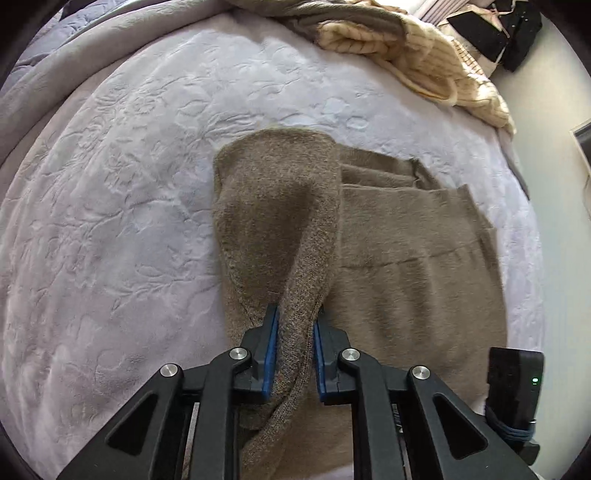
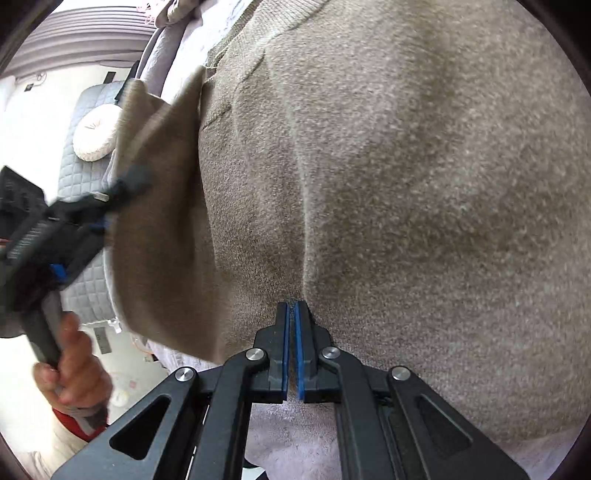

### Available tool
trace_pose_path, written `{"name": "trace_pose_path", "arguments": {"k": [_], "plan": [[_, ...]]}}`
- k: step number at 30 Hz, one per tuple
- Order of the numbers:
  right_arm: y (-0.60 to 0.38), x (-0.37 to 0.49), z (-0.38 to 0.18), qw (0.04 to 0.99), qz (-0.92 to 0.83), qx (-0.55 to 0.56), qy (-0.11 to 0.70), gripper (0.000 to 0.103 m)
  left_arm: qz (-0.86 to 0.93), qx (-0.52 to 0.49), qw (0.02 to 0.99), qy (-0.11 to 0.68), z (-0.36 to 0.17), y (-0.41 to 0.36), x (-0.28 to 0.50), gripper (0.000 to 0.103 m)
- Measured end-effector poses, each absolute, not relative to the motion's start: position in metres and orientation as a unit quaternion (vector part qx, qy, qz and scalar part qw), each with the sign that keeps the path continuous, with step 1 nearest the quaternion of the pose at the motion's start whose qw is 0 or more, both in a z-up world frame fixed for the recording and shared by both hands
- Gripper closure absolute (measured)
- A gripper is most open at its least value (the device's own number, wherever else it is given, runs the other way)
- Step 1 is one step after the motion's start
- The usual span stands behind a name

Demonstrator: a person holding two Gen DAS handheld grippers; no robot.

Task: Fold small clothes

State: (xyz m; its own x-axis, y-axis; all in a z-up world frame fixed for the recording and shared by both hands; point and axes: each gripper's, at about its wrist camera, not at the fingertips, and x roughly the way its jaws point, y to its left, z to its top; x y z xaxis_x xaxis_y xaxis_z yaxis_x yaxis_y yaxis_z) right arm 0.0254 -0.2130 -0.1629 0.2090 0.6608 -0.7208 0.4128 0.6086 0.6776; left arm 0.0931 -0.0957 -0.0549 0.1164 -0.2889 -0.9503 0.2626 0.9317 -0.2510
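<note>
A brown knitted garment lies on the pale embossed bedspread. My left gripper is shut on a bunched edge of the garment and lifts a flap of it up over the rest. In the right wrist view the same brown garment fills most of the frame. My right gripper is shut on a fold of it, the blue pads nearly touching. The left gripper shows blurred at the left of that view, held by a hand.
A cream knitted garment and a grey blanket lie heaped at the far edge of the bed. A black object sits beyond. A grey quilted seat with a round white cushion stands beside the bed.
</note>
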Motion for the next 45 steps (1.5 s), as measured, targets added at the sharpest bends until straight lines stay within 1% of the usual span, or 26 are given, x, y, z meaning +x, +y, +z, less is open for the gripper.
{"name": "trace_pose_path", "arguments": {"k": [1, 2, 3, 4, 5, 10, 15, 21, 24, 25, 28, 29, 30, 31, 32, 33, 35, 39, 41, 43, 45], "plan": [[-0.213, 0.026, -0.163, 0.646, 0.096, 0.434, 0.62, 0.1, -0.171, -0.004, 0.748, 0.641, -0.057, -0.092, 0.094, 0.077], [-0.214, 0.025, -0.162, 0.647, 0.099, 0.433, 0.62, 0.1, -0.167, -0.001, 0.747, 0.643, -0.059, -0.088, 0.094, 0.055], [-0.223, 0.024, -0.161, 0.647, 0.1, 0.433, 0.619, 0.1, -0.161, 0.003, 0.748, 0.644, -0.06, -0.086, 0.095, 0.026], [-0.225, 0.024, -0.161, 0.647, 0.102, 0.435, 0.618, 0.1, -0.155, 0.007, 0.751, 0.641, -0.059, -0.081, 0.095, 0.013], [-0.224, 0.018, -0.165, 0.647, 0.103, 0.437, 0.616, 0.1, -0.154, 0.009, 0.755, 0.637, -0.058, -0.076, 0.095, 0.004], [-0.232, 0.005, -0.171, 0.646, 0.105, 0.443, 0.612, 0.1, -0.129, 0.022, 0.752, 0.646, -0.066, -0.057, 0.106, 0.004], [-0.229, 0.02, -0.171, 0.648, 0.104, 0.435, 0.617, 0.1, -0.126, 0.017, 0.757, 0.641, -0.066, -0.028, 0.116, 0.004], [-0.217, 0.028, -0.168, 0.65, 0.101, 0.428, 0.62, 0.1, -0.148, -0.019, 0.718, 0.68, -0.096, 0.005, 0.125, 0.004], [-0.213, 0.031, -0.169, 0.652, 0.099, 0.424, 0.621, 0.1, -0.164, -0.026, 0.71, 0.685, -0.104, 0.008, 0.124, 0.004], [-0.213, 0.032, -0.169, 0.652, 0.094, 0.439, 0.611, 0.1, -0.17, -0.025, 0.709, 0.684, -0.106, 0.006, 0.124, 0.004], [-0.204, 0.035, -0.168, 0.654, 0.09, 0.432, 0.615, 0.1, -0.196, -0.031, 0.704, 0.682, -0.113, -0.004, 0.126, 0.005], [-0.202, 0.037, -0.167, 0.655, 0.089, 0.427, 0.617, 0.1, -0.205, -0.033, 0.706, 0.677, -0.113, -0.007, 0.126, 0.014], [-0.2, 0.038, -0.167, 0.656, 0.089, 0.423, 0.618, 0.1, -0.212, -0.032, 0.707, 0.674, -0.117, -0.014, 0.132, 0.051], [-0.198, 0.04, -0.166, 0.657, 0.087, 0.425, 0.616, 0.1, -0.231, -0.044, 0.697, 0.678, -0.119, -0.017, 0.132, 0.068], [-0.197, 0.041, -0.165, 0.658, 0.086, 0.424, 0.616, 0.1, -0.231, -0.054, 0.696, 0.677, -0.118, -0.022, 0.136, 0.078], [-0.195, 0.042, -0.165, 0.658, 0.086, 0.423, 0.617, 0.1, -0.23, -0.054, 0.705, 0.669, -0.114, -0.025, 0.137, 0.082], [-0.194, 0.044, -0.164, 0.658, 0.083, 0.426, 0.615, 0.1, -0.239, -0.069, 0.713, 0.655, -0.102, -0.025, 0.134, 0.082], [-0.193, 0.046, -0.16, 0.661, 0.081, 0.433, 0.607, 0.1, -0.298, -0.131, 0.71, 0.625, -0.063, -0.032, 0.125, 0.082], [-0.194, 0.045, -0.155, 0.664, 0.081, 0.441, 0.598, 0.099, -0.318, -0.138, 0.708, 0.615, -0.047, -0.045, 0.121, 0.082], [-0.197, 0.043, -0.151, 0.661, 0.08, 0.457, 0.589, 0.096, -0.338, -0.139, 0.706, 0.607, -0.032, -0.062, 0.12, 0.082], [-0.202, 0.04, -0.145, 0.661, 0.075, 0.47, 0.58, 0.096, -0.354, -0.137, 0.704, 0.601, -0.02, -0.089, 0.117, 0.082]]}}
